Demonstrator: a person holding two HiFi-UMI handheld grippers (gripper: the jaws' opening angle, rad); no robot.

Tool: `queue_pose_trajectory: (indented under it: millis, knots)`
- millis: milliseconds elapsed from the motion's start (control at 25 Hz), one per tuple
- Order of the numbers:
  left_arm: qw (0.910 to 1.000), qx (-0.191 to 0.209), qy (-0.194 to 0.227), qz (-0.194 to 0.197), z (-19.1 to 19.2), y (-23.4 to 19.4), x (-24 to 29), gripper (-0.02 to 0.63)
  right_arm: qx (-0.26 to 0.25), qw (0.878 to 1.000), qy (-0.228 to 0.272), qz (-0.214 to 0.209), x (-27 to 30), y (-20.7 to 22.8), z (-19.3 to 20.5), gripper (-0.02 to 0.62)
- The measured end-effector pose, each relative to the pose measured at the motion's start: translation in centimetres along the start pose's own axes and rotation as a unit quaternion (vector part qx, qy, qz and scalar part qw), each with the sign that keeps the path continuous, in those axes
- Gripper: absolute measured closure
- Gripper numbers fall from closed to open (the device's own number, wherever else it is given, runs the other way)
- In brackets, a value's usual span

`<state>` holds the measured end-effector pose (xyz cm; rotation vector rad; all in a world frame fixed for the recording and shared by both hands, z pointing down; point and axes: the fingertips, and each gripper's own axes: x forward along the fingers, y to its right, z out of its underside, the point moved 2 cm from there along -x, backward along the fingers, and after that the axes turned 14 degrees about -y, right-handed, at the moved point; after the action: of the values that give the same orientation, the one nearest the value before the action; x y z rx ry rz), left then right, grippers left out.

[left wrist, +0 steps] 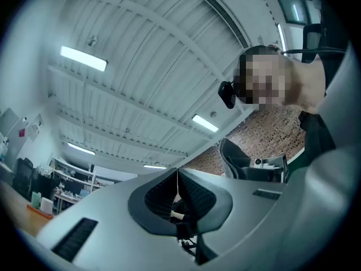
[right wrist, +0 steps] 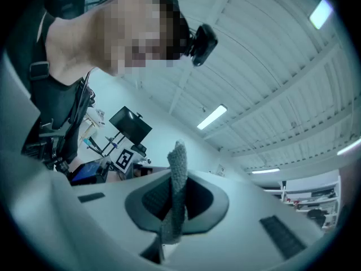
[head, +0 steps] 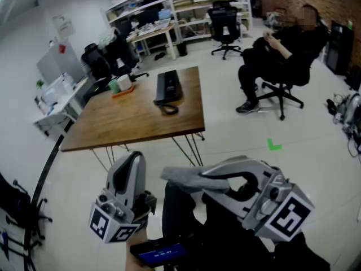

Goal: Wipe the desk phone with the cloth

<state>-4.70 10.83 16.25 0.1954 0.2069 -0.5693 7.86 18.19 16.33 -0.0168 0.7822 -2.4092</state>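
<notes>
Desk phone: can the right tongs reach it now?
Probably not yet: the desk phone lies on the table across open floor; the right tongs, shut on the cloth, hover by the person's body.

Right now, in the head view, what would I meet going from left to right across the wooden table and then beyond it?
green cup → white container → desk phone → seated person

- desk phone (head: 168,87) on table (head: 130,120): keys were too small to tell
- items (head: 121,85) at table's far-left corner were too small to identify
- blue-screen device (head: 161,254), near side of table, was cut by bottom edge
</notes>
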Motion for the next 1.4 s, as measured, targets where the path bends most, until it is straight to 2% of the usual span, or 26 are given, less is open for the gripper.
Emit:
queue_pose_trajectory:
  millis: [120,200,320,480,680,800,1000,1200,1400]
  knots:
    - [0.9977,-0.012,-0.002,-0.067,1.4,-0.4,-2.0,0.612,0.014,0.997,0.022,-0.074,1.2,-0.1,1.4,0.571]
    - [0.9962,-0.012,-0.002,-0.086,1.6,-0.2,-2.6,0.612,0.019,0.995,0.016,-0.100,1.1,-0.2,1.9,0.571]
    - [0.9958,-0.007,-0.002,-0.091,1.4,0.4,-3.1,0.612,0.035,0.995,0.004,-0.097,0.1,-1.4,1.6,0.571]
    - [0.9962,0.003,-0.003,-0.087,0.6,1.4,-3.5,0.612,0.000,0.997,-0.007,-0.082,-1.2,-1.6,0.3,0.571]
    - [0.9961,0.013,-0.004,-0.087,-0.1,2.7,-4.3,0.612,-0.016,0.998,0.007,-0.066,-2.0,-2.5,-2.2,0.571]
    - [0.9958,0.019,-0.002,-0.090,-0.5,3.3,-4.5,0.612,-0.005,0.998,-0.009,-0.063,-2.4,-3.1,-2.0,0.571]
    - [0.9954,0.030,0.006,-0.091,-0.8,3.3,-3.8,0.612,-0.002,0.999,-0.001,-0.053,-2.1,-1.6,-1.1,0.571]
    - [0.9933,0.027,0.012,-0.112,-1.1,3.0,-4.4,0.612,-0.010,0.998,0.000,-0.070,-1.8,-1.9,-0.9,0.571]
    - [0.9930,0.019,0.008,-0.117,-0.6,3.7,-4.3,0.612,-0.008,0.996,-0.012,-0.086,-1.7,-2.5,-0.6,0.571]
